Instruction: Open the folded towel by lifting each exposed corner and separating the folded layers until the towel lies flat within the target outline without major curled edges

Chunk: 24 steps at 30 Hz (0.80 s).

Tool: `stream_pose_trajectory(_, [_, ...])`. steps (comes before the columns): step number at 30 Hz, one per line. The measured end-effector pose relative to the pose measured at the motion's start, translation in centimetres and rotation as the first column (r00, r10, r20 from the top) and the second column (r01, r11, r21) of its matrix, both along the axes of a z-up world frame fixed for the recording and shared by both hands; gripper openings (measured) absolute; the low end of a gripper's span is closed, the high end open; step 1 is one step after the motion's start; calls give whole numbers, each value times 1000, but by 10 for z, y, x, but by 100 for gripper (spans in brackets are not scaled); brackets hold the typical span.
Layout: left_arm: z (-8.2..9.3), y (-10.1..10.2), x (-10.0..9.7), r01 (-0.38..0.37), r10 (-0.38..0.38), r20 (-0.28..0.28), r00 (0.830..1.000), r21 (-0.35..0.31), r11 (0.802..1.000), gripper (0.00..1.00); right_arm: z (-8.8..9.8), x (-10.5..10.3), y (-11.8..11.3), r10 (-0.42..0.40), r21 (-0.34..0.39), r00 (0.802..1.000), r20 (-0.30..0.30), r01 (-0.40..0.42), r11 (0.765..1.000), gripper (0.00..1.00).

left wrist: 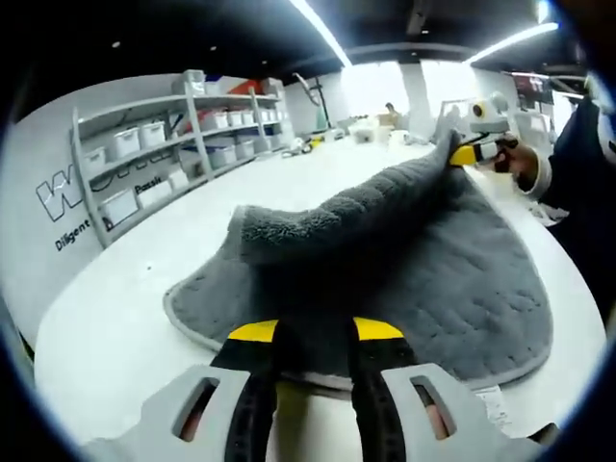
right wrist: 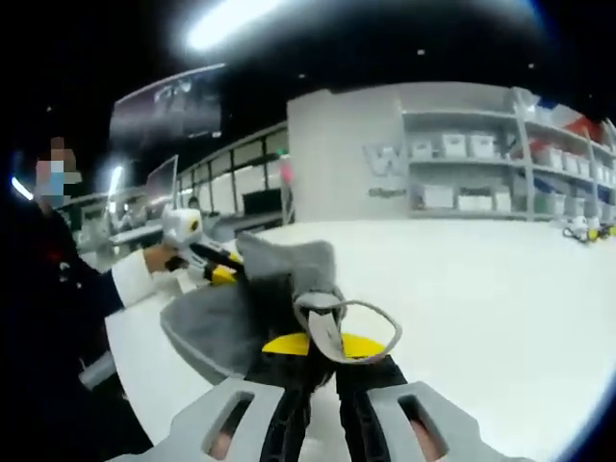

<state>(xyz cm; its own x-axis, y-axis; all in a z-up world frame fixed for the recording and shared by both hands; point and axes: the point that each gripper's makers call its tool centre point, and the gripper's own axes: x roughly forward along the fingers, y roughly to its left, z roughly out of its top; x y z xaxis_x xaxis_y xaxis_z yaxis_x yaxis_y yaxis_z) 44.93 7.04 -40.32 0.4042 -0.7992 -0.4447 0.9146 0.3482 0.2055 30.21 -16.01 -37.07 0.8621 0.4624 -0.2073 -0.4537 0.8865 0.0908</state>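
A grey towel point(left wrist: 433, 279) lies on the white table point(left wrist: 125, 318), its upper layer pulled up into a ridge running toward the far right. My right gripper point(left wrist: 462, 154) holds that far corner in the air. In the right gripper view its jaws point(right wrist: 322, 346) are shut on the towel point(right wrist: 212, 327) corner, and a hanging loop point(right wrist: 371, 322) curls beside them. My left gripper point(left wrist: 315, 332) sits at the towel's near edge with its jaws apart, the flat edge running between them. In the right gripper view, the left gripper point(right wrist: 219, 272) is held by a hand and touches the towel's far edge.
Grey shelves with white bins point(left wrist: 164, 154) line the wall beyond the table, also visible as shelves point(right wrist: 481, 164) in the right gripper view. A person in dark clothes point(left wrist: 577, 183) stands at the table's edge. A white label point(left wrist: 493, 404) sticks out of the towel's near hem.
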Motion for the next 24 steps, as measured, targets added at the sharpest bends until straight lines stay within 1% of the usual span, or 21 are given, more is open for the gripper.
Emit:
stream_pose_trajectory(2, [0, 0, 0, 1, -1, 3, 1000, 2, 1000, 26, -3, -3, -3, -6, -20, 1000, -4, 6, 1000, 3])
stream_pose_trajectory(5, [0, 0, -1, 4, -4, 9, 1000, 5, 1000, 26, -1, -5, -8, -10, -24, 1000, 6, 10, 1000, 6])
stream_pose_trajectory(6, [0, 0, -1, 5, -5, 9, 1000, 4, 1000, 26, 1, -5, -9, -12, -26, 1000, 12, 12, 1000, 8])
stream_pose_trajectory(8, [0, -1, -1, 6, -6, 10, 1000, 3, 1000, 26, 1, -4, -11, -20, -57, 1000, 21, 21, 998, 16])
stream_pose_trajectory(11, [0, -1, -2, 8, -8, 16, 1000, 5, 1000, 26, 3, -6, -12, -22, -85, 999, 30, 24, 996, 21])
stream_pose_trajectory(12, [0, -1, -2, 9, -9, 17, 1000, 5, 1000, 26, 7, -6, -12, -19, -87, 999, 46, 23, 996, 24])
stream_pose_trajectory(14, [0, -1, -2, 9, -9, 16, 1000, 3, 1000, 26, 14, -5, -9, -6, -93, 996, 84, 13, 996, 36])
stream_pose_trajectory(16, [0, -1, -2, 10, -10, 20, 1000, 4, 1000, 26, 20, -5, -6, 5, -107, 994, 109, 6, 994, 46])
stream_pose_trajectory(18, [0, -1, -2, 11, -11, 24, 1000, 7, 1000, 26, 28, -4, 0, 30, -179, 987, 160, -1, 984, 48])
stream_pose_trajectory(20, [0, -2, -2, 12, -13, 27, 1000, 10, 1000, 26, 31, -3, 2, 42, -238, 982, 187, 4, 971, 50])
stream_pose_trajectory(21, [0, -2, -2, 14, -14, 28, 1000, 10, 1000, 26, 34, -1, 3, 48, -304, 976, 211, 18, 953, 51])
stream_pose_trajectory(23, [0, -2, -2, 14, -14, 28, 1000, 11, 1000, 26, 41, 1, 7, 70, -410, 964, 257, 43, 911, 53])
stream_pose_trajectory(24, [0, -2, -2, 14, -14, 29, 999, 11, 1000, 26, 44, 2, 8, 78, -444, 959, 273, 54, 894, 54])
